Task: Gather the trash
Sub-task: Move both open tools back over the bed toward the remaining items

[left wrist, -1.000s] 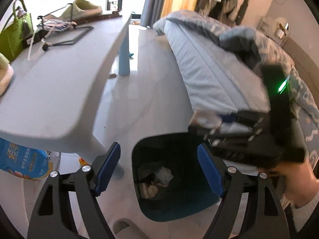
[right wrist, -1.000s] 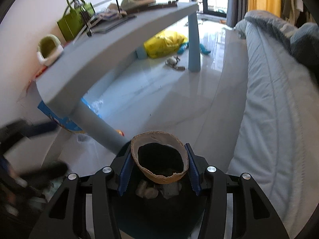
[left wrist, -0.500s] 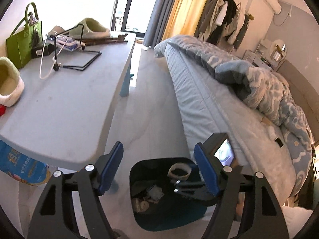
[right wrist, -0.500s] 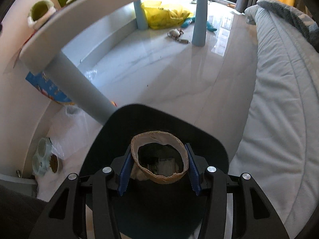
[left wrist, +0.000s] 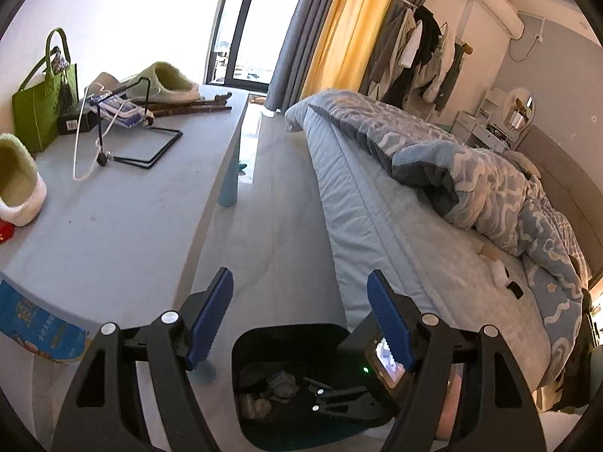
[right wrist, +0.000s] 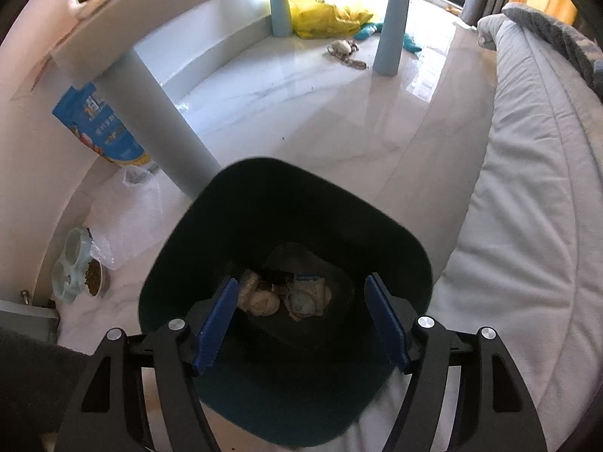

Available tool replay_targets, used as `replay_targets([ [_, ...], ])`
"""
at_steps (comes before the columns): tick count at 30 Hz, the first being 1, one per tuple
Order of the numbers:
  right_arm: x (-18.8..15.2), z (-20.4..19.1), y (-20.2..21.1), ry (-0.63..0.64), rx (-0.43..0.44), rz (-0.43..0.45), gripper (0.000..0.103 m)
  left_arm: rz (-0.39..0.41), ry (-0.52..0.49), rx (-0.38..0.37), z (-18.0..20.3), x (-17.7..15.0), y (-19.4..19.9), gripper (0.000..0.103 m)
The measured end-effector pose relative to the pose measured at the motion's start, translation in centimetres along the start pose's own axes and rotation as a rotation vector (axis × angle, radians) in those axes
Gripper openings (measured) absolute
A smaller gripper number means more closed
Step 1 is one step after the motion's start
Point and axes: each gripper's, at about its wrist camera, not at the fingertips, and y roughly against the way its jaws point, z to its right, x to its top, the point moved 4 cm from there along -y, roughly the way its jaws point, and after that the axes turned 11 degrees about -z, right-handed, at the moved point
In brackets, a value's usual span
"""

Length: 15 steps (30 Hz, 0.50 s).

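Note:
A dark teal trash bin (right wrist: 264, 165) stands on the floor between the table and the bed. My right gripper (right wrist: 300, 282) points down into its mouth; its jaws are opening and nothing is between them. Crumpled trash (right wrist: 264, 301) and a white packet (right wrist: 307, 295) lie at the bin's bottom. My left gripper (left wrist: 297, 286) hangs open and empty above the bin (left wrist: 286, 333). In the left wrist view the right gripper (left wrist: 328, 399) reaches into the bin from the right. I cannot pick out the brown paper cup among the trash.
A grey table (left wrist: 113, 226) with slippers, a green bag (left wrist: 41, 113) and a wire stand is at the left. Its leg (right wrist: 166, 139) stands close behind the bin. The bed (left wrist: 414, 245) borders the right. A blue bag (right wrist: 101, 128), pet bowl (right wrist: 79, 267) and yellow bag (right wrist: 324, 15) lie on the floor.
The right gripper sank toward the bin and spread its jaws; the brown paper cup it held is gone from between them. The left gripper rose and tilted up.

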Motion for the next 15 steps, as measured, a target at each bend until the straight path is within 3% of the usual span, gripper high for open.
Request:
replay_targets([
  [15, -1.3, 2.6, 9.8, -0.017, 0.043, 0.258, 0.071, 0.069, -0.004, -0.038, 4.1, 2.3, 1.2, 0.075],
])
